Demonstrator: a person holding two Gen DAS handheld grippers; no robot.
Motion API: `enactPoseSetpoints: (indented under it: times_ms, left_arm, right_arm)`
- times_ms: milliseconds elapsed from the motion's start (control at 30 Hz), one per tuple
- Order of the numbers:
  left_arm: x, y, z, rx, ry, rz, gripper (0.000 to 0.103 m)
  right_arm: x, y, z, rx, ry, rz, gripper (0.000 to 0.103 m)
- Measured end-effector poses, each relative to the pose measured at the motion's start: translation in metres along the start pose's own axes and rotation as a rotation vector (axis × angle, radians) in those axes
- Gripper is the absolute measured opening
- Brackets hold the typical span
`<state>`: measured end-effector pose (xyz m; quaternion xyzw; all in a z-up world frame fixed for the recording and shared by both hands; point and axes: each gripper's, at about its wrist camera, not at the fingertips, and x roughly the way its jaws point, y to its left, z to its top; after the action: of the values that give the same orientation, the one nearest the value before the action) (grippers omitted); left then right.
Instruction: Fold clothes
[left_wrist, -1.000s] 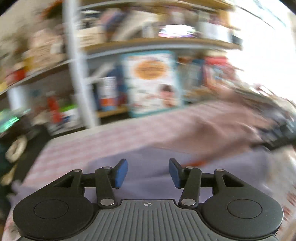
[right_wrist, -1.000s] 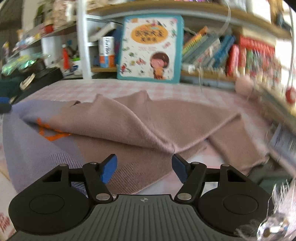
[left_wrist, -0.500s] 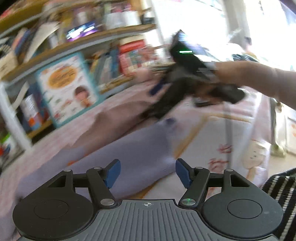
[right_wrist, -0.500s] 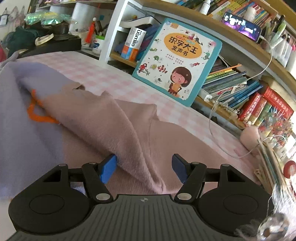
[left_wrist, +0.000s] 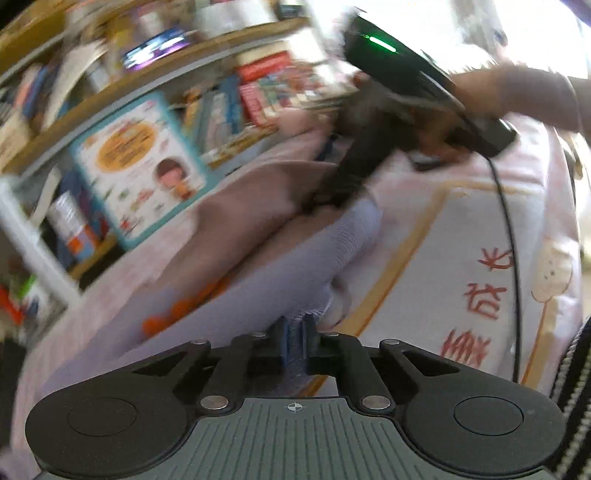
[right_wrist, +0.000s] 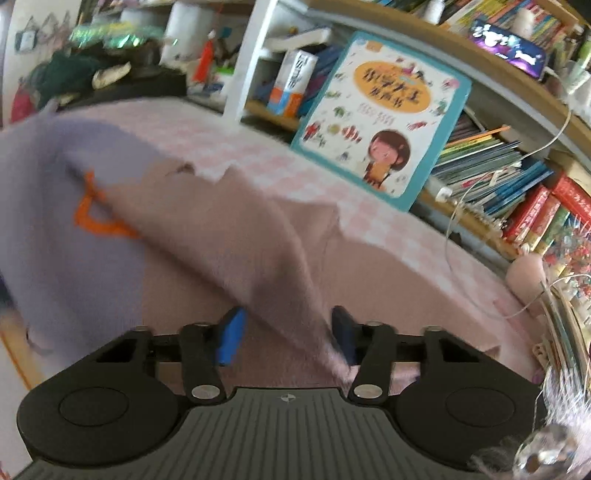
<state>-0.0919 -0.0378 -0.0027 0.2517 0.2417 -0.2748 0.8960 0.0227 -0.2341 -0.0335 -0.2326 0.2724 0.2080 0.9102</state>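
Left view: left gripper pinched on lavender hem of one sweater, a soft knit lying lengthwise away toward shelf; right gripper blurred at far end.

Right view: right gripper spread, straddling a mauve fold of sweater on checked cloth; orange motif leftward.

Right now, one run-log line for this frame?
left gripper: shut on sweater hem | right gripper: open, straddling sleeve fold

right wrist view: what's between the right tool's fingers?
A raised fold of the mauve sweater runs between the right tool's open fingers, seen in the right wrist view; the fabric lies against the right-hand pad, and the jaws have not closed on it.
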Motion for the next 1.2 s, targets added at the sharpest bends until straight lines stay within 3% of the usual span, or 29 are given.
enactPoseSetpoints:
  times_ms: [100, 167, 267, 433, 533, 733, 833, 867, 900, 1033, 1100, 1200]
  left_arm:
    - [-0.034, 0.023, -0.014, -0.137, -0.015, -0.016, 0.007]
    - [-0.058, 0.037, -0.022, -0.218, -0.018, 0.002, 0.007]
    - [-0.085, 0.053, -0.037, -0.340, -0.025, 0.037, 0.006]
    - [-0.108, 0.066, -0.053, -0.428, -0.017, 0.064, 0.006]
    - [-0.108, 0.067, -0.059, -0.458, -0.013, 0.040, 0.006]
    - [-0.086, 0.048, -0.062, -0.411, 0.018, -0.075, 0.006]
    - [-0.082, 0.048, -0.064, -0.401, 0.035, -0.101, 0.007]
    - [-0.085, 0.048, -0.065, -0.394, 0.032, -0.100, 0.013]
    - [-0.090, 0.049, -0.066, -0.388, 0.024, -0.095, 0.013]
    - [-0.118, 0.063, -0.064, -0.371, -0.057, -0.038, 0.021]
    - [-0.130, 0.080, -0.059, -0.415, -0.133, 0.006, 0.023]
    - [-0.132, 0.102, -0.054, -0.517, -0.238, 0.043, 0.025]
  right_arm:
    - [-0.009, -0.004, 0.001, 0.063, -0.021, 0.047, 0.011]
    - [-0.024, -0.008, 0.012, 0.128, -0.075, 0.103, 0.009]
    - [-0.052, -0.008, 0.039, 0.129, -0.199, 0.130, 0.006]
    - [-0.043, -0.015, 0.101, 0.071, -0.287, -0.031, 0.006]
    - [0.000, -0.034, 0.135, 0.072, -0.267, -0.138, 0.006]
    - [0.123, -0.083, 0.151, 0.194, -0.031, -0.204, 0.007]
    - [0.170, -0.093, 0.135, 0.192, 0.109, -0.260, 0.023]
    - [0.180, -0.092, 0.128, 0.173, 0.149, -0.282, 0.036]
    - [0.183, -0.091, 0.121, 0.158, 0.175, -0.292, 0.042]
    - [0.145, -0.101, 0.103, 0.229, 0.119, -0.216, 0.047]
    - [0.105, -0.108, 0.093, 0.307, 0.053, -0.138, 0.057]
    - [0.053, -0.098, 0.073, 0.319, 0.034, -0.030, 0.058]
